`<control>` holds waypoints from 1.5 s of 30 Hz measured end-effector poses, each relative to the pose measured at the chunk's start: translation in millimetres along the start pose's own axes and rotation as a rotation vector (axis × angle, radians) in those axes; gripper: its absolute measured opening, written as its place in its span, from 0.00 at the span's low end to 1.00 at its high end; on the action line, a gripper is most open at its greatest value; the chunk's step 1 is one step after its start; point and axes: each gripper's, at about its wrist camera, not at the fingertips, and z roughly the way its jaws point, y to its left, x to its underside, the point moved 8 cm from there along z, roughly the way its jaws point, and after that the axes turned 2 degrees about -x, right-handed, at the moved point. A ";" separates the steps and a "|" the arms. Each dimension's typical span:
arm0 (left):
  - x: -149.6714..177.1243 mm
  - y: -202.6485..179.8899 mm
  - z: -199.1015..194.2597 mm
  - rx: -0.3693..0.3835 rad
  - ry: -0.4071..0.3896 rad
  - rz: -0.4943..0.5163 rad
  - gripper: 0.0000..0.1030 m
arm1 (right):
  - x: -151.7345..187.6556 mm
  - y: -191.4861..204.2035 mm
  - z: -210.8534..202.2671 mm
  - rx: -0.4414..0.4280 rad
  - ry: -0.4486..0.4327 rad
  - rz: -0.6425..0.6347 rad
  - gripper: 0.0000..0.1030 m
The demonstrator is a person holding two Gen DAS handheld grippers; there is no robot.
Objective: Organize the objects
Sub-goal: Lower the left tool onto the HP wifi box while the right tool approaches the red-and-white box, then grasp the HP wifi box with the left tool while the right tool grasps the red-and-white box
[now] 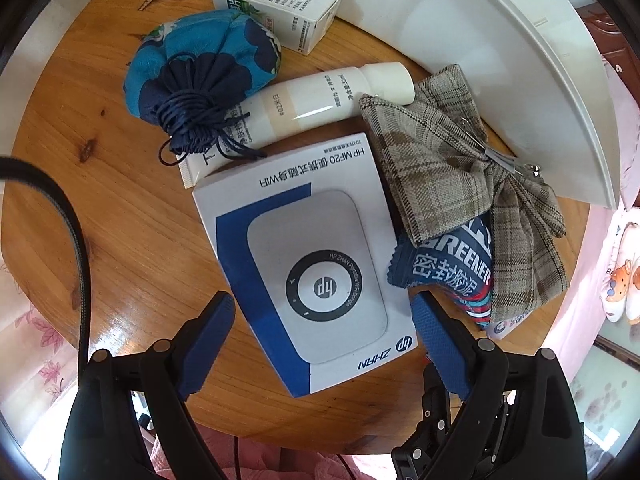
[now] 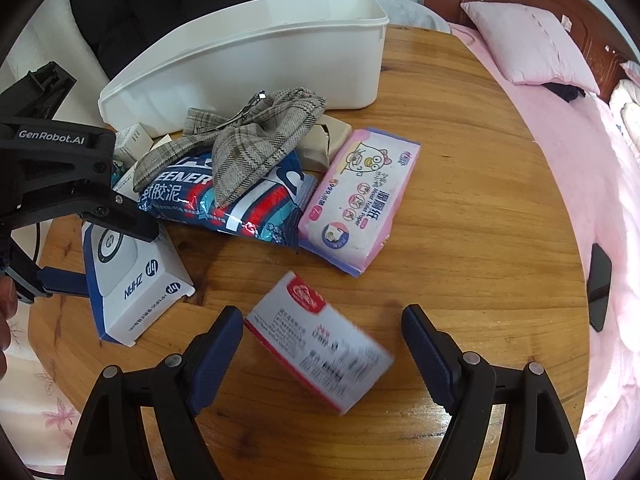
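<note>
A white and blue HP WiFi box (image 1: 304, 264) lies flat on the round wooden table (image 1: 132, 216). My left gripper (image 1: 322, 308) straddles its near end, open, with a blue pad on each side and a thin gap at the left pad. The right wrist view shows that same left gripper (image 2: 104, 256) over the HP box (image 2: 132, 280). A red and white carton (image 2: 320, 340), blurred, lies on the table between the fingers of my right gripper (image 2: 322, 314), which is open and not touching it.
A white plastic bin (image 2: 248, 52) stands at the table's far side. Before it lie a plaid fabric bow (image 2: 256, 136), a blue sealing-clay packet (image 2: 240, 200), a pink wipes pack (image 2: 360, 196), a floral pouch (image 1: 200, 60), a white tube (image 1: 312, 104) and a small white box (image 1: 280, 0). A pink bed (image 2: 560, 140) borders the right.
</note>
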 end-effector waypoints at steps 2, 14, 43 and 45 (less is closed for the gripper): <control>0.2 0.7 -0.6 0.010 0.000 0.008 0.89 | -0.4 1.8 0.7 -0.005 0.002 -0.005 0.80; 7.3 16.8 3.6 0.059 0.035 -0.029 0.85 | 3.2 12.6 3.3 -0.019 0.022 -0.040 0.80; 42.1 77.0 -16.9 0.062 0.037 0.013 0.77 | 5.1 16.3 -0.6 -0.049 0.018 -0.090 0.39; 45.2 83.5 -20.4 0.060 0.031 0.018 0.77 | 4.1 17.2 -2.9 -0.051 0.016 -0.092 0.39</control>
